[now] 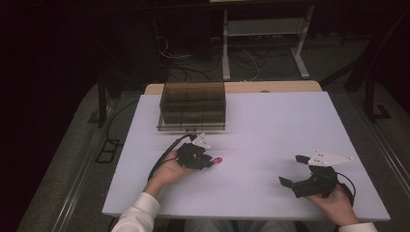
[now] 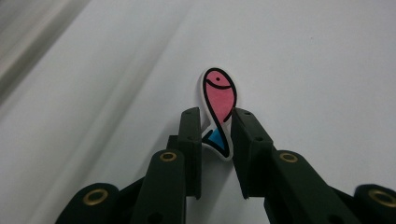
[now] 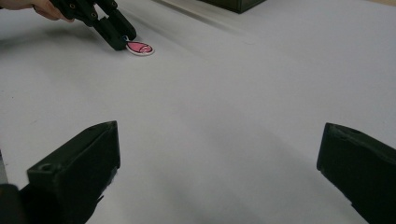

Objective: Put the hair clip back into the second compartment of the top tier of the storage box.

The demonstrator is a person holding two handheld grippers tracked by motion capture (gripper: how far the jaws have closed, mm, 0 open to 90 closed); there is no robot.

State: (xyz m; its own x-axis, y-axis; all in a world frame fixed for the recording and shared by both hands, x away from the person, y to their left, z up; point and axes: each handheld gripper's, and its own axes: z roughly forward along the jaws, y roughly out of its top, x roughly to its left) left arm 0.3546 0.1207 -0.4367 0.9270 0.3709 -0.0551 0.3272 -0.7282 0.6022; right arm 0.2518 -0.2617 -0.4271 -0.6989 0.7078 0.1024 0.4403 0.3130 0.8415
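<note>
The left hand-held gripper (image 2: pixel 217 135) had its jaws clamped on the tail end of a flat pink fish-shaped piece with a blue tail (image 2: pixel 218 100), which lay on the white counter (image 1: pixel 270 125) and poked out past the fingertips. The right hand-held gripper (image 1: pixel 296 170) rested well apart from it, jaws wide apart and holding nothing.

White rectangular table (image 1: pixel 270 125), seen from above. A dark translucent box (image 1: pixel 193 105) divided into compartments stands at the far edge, left of centre. A flat pink fish figure (image 2: pixel 219 107) with a blue tail lies on the surface near the box, towards the left.
</note>
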